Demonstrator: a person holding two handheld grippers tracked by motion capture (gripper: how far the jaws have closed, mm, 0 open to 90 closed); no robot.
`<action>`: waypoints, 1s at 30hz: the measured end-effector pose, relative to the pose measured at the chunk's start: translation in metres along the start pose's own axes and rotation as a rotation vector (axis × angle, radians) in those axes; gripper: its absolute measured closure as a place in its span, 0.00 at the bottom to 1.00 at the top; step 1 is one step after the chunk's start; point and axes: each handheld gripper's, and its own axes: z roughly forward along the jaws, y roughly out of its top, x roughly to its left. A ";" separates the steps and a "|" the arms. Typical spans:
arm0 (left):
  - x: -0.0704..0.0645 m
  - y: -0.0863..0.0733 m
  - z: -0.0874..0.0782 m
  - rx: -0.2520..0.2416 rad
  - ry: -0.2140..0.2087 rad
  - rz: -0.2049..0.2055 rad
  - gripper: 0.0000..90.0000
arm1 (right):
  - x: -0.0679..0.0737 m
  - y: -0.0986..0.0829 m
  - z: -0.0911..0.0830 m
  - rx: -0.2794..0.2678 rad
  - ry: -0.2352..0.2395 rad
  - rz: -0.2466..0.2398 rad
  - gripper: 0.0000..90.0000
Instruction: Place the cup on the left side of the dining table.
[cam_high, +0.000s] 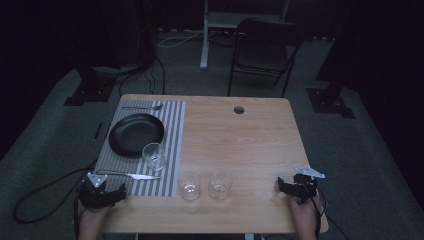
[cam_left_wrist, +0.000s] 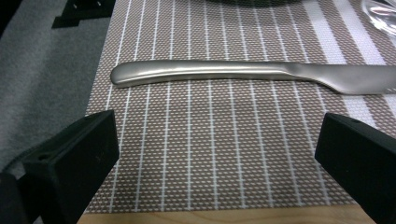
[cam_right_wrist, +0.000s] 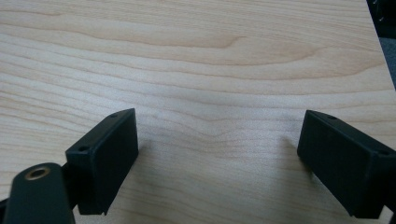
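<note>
Table knife (cam_left_wrist: 252, 74), lying flat across the near part of the striped placemat (cam_left_wrist: 210, 154), handle toward the table's left edge and blade toward the glasses; in the high view it lies just below the black plate (cam_high: 136, 134) and the glass tumbler (cam_high: 154, 156) that stands at the plate's rim. The left gripper (cam_high: 102, 194) rests at the mat's near left corner, jaws spread wide and holding nothing; in the left gripper view the knife runs crosswise just beyond the jaw tips, apart from both, so the handle appears set up for a forward reach. Two more tumblers (cam_high: 205, 185) stand on the bare wooden table (cam_high: 240, 140) just right of the mat. The right gripper (cam_high: 296, 188), also spread and unloaded, rests well apart near the right edge, likely parked clear of the setting.
</note>
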 end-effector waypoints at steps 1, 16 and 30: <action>0.001 0.000 0.001 0.007 -0.001 0.000 0.00 | 0.000 0.000 0.000 0.000 0.000 0.000 0.13; 0.004 0.002 0.012 0.039 -0.052 -0.035 0.00 | 0.000 0.000 0.000 0.000 0.000 0.000 0.13; 0.006 0.003 0.013 0.038 -0.066 -0.022 0.00 | 0.000 0.000 0.000 0.000 0.000 0.000 0.13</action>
